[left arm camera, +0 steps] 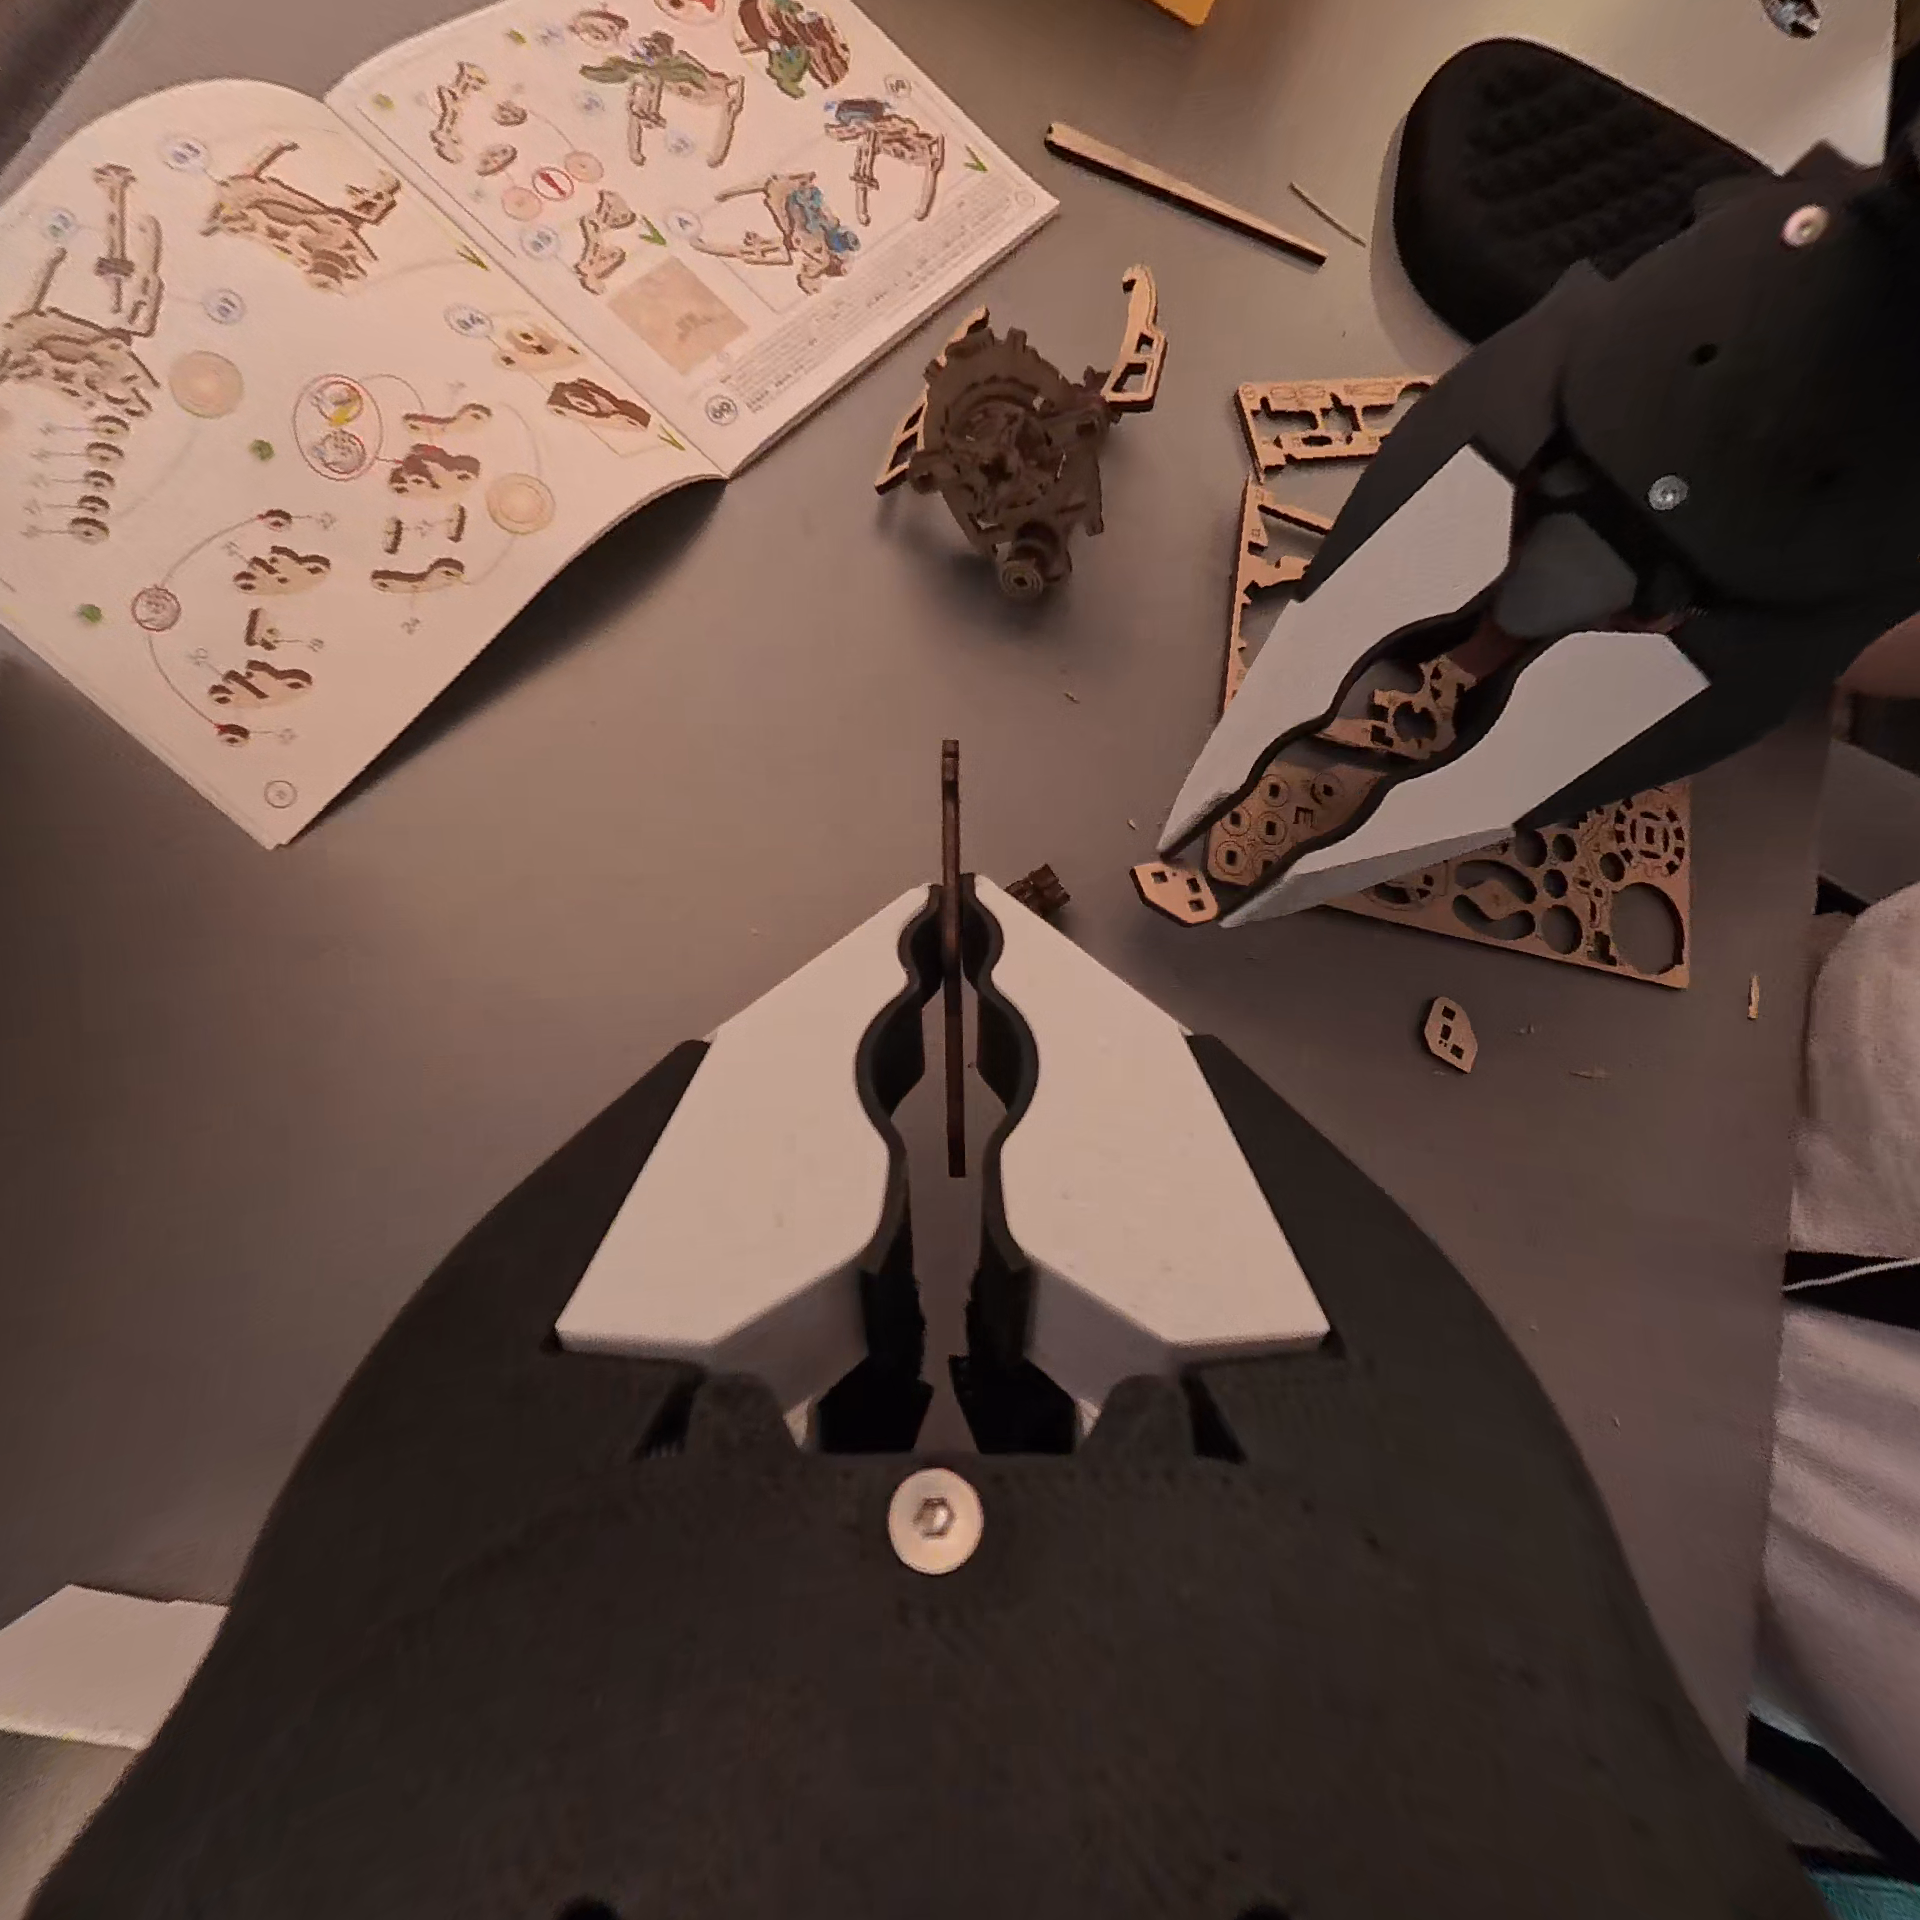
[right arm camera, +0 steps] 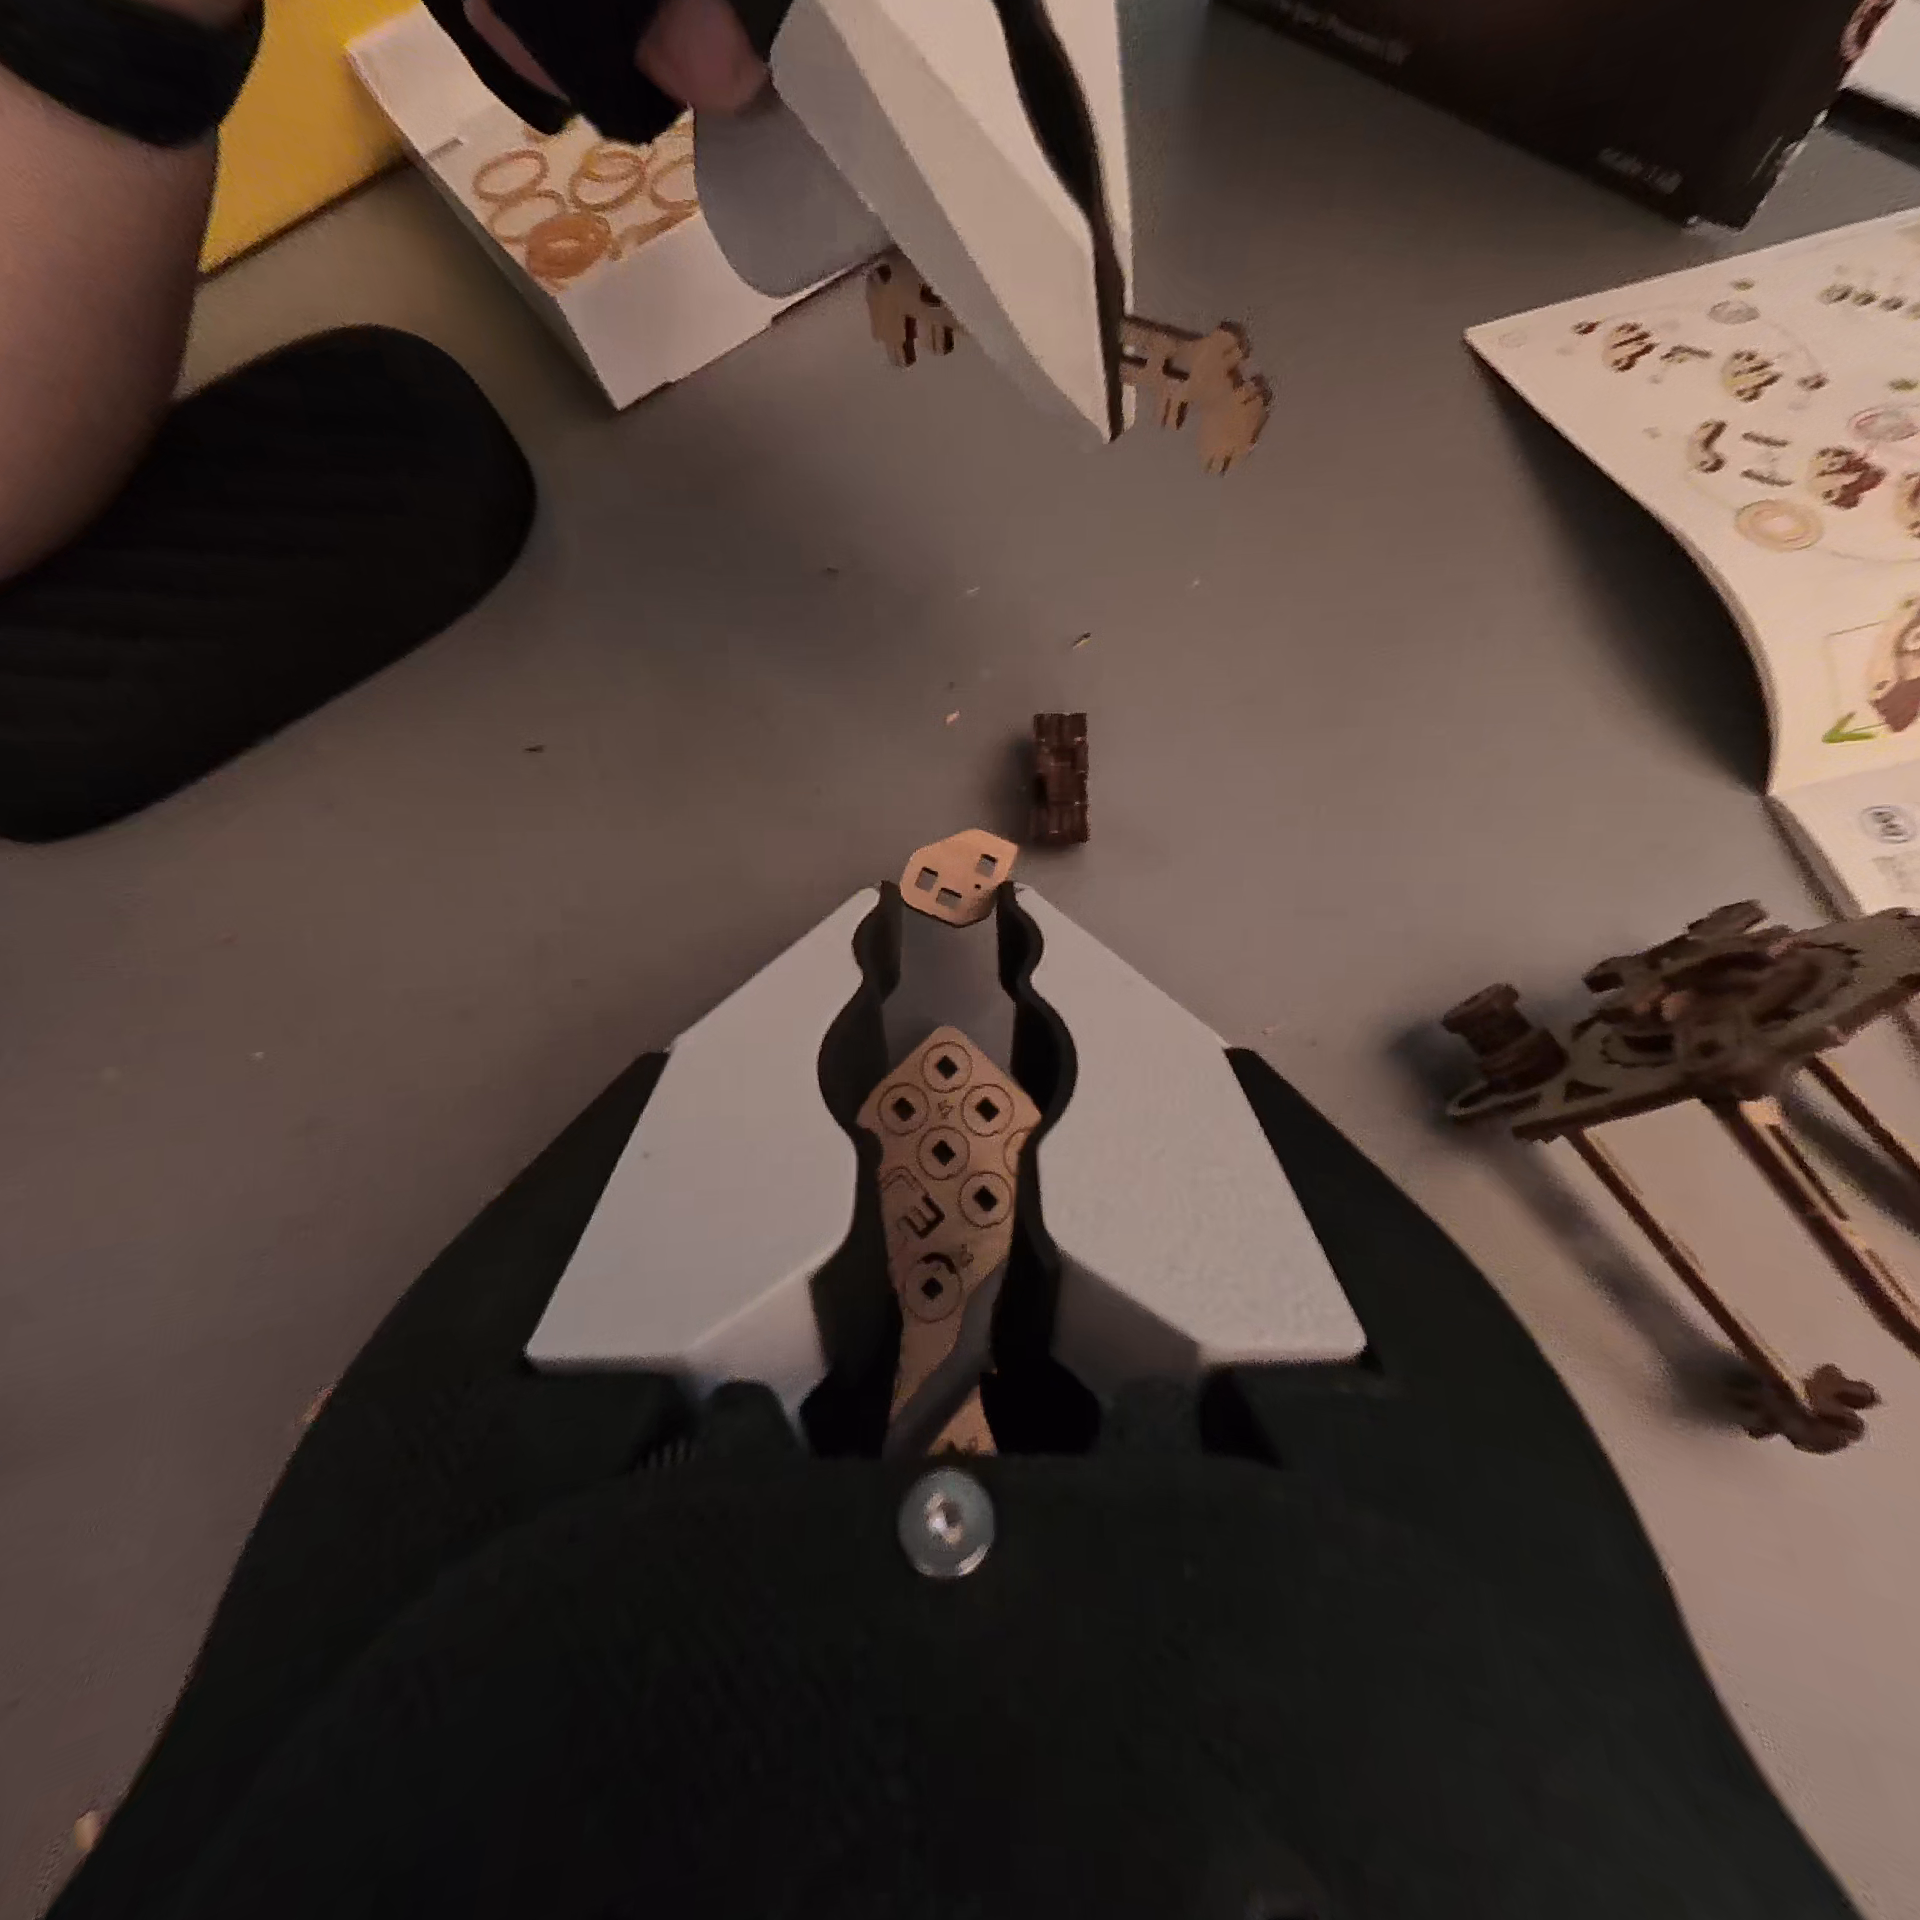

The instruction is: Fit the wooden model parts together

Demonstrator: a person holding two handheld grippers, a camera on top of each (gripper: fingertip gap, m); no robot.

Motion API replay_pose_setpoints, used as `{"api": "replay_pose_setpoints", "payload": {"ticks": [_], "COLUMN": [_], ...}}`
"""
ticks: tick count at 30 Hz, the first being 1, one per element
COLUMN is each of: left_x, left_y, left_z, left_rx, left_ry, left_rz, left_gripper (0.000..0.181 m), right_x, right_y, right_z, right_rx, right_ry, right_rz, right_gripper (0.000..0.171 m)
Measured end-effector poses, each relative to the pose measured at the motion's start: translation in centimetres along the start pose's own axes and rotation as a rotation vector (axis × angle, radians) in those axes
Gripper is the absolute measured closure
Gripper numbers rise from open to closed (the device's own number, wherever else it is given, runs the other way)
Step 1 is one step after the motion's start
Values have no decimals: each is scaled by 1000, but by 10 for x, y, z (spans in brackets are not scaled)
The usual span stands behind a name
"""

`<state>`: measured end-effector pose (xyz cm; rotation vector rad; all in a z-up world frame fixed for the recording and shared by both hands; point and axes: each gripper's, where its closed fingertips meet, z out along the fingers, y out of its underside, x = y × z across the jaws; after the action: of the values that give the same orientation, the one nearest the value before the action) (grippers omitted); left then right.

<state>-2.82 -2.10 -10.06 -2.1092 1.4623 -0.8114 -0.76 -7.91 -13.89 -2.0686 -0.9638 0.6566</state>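
A: Plywood dominates the grey table [left arm camera: 727,644], where an instruction booklet [left arm camera: 416,343] is laid open, presumably so the steps can be read while both tools are occupied. Why is the flat piece held edge-on?

B: It is clamped upright in the left gripper [left arm camera: 951,894], the flat wooden part [left arm camera: 951,831] being seen as a thin dark line from that gripper's own camera. From the right wrist view its toothed outline [right arm camera: 1195,384] is shown in full, which suggests it is being presented for a mate.

A: And the right gripper [right arm camera: 945,904]?

B: Its jaws are drawn nearly together on a small hexagonal plate [right arm camera: 961,873], pinched at the very tips above a punched parts sheet [left arm camera: 1538,873]. The slots are left exposed, probably for slotting onto the held part.

A: What remains unused?

B: A half-built gear assembly [left arm camera: 1013,447] is left near the booklet, a small dark gear stack [right arm camera: 1060,774] lies between the two grippers, and a second plate [left arm camera: 1449,1034] is left loose on the table.
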Motion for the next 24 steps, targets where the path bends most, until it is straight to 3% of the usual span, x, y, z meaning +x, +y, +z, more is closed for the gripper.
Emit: {"api": "replay_pose_setpoints", "payload": {"ticks": [24], "left_x": [11], "left_y": [-15], "left_z": [-19], "left_rx": [62], "left_ry": [-5], "left_rz": [37], "left_gripper": [181], "right_x": [-11], "right_y": [19], "right_z": [16], "right_rx": [-109], "right_ry": [-59], "right_rz": [-71], "right_gripper": [154]}}
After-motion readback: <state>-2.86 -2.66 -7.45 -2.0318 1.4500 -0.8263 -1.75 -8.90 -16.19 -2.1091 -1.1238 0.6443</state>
